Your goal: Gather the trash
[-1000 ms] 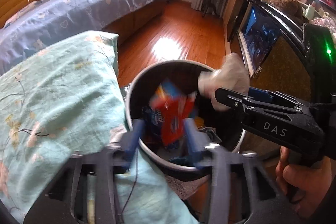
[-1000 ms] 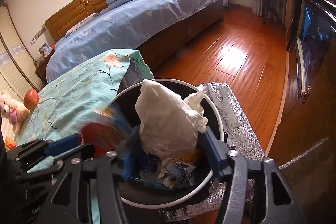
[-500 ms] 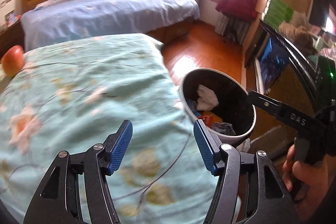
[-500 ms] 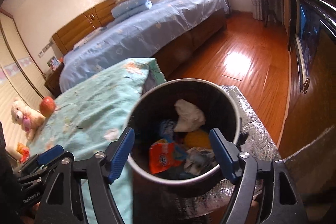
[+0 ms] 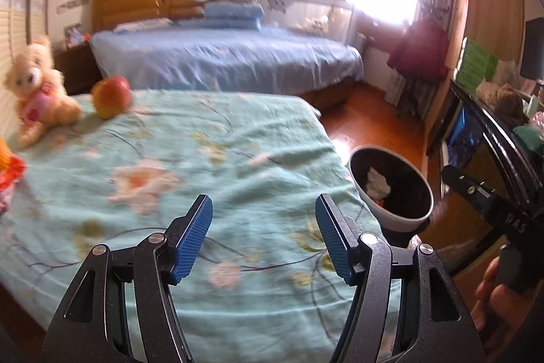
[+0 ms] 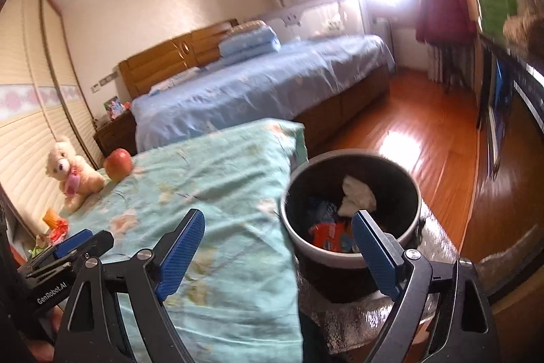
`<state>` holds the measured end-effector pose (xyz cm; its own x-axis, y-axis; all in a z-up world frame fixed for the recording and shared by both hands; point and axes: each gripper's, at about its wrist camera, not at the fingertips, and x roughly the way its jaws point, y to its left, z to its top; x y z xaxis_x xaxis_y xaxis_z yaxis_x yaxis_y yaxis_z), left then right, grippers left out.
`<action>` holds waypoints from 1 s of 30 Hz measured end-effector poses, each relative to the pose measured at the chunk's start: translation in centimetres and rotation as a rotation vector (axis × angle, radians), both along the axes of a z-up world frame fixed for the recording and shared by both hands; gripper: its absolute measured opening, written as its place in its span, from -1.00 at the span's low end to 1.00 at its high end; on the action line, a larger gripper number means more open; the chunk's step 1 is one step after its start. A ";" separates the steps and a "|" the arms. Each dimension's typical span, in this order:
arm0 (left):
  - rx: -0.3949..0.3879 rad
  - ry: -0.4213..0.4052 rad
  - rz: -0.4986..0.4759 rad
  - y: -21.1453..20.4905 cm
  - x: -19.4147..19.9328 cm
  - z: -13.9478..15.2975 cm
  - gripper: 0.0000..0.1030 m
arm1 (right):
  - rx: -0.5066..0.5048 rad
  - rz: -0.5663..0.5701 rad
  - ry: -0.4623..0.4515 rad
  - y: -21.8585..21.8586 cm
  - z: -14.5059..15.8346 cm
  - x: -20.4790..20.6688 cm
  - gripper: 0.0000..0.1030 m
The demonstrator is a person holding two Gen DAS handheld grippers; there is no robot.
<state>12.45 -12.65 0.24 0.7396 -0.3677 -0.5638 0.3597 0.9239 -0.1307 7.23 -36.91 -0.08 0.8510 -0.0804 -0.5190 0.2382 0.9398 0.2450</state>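
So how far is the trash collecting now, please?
Done: white tissue and wrappers lie in the bin. In hand: nothing; the left gripper and right gripper are empty, their jaws having just opened further. Left: an orange-red item lies at the bedspread's far edge; whether it is trash is unclear.

An orange-and-red crumpled wrapper (image 5: 8,170) at the edge of the teal floral bedspread (image 5: 210,159) is cut off by the left wrist view's left border; its print is unreadable. Much of the bedspread's flower pattern is smeared by motion blur. Inside the round black-lined waste bin (image 6: 401,172), the right gripper's blue finger (image 6: 372,247) covers part of the red-and-blue packets (image 6: 328,232). The black right-hand gripper (image 5: 482,198) runs off the frame's right side, jaws unseen there.
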 end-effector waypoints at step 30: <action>0.111 -0.243 0.160 2.7 -6.0 1.3 1.00 | -0.186 0.021 -0.105 5.1 0.5 -3.5 1.00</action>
<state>6.47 -9.95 1.52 0.9009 -0.1820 -0.3940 0.2172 0.9751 0.0460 3.77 -31.83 0.38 0.9020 -0.1478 -0.4056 0.2000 0.9757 0.0893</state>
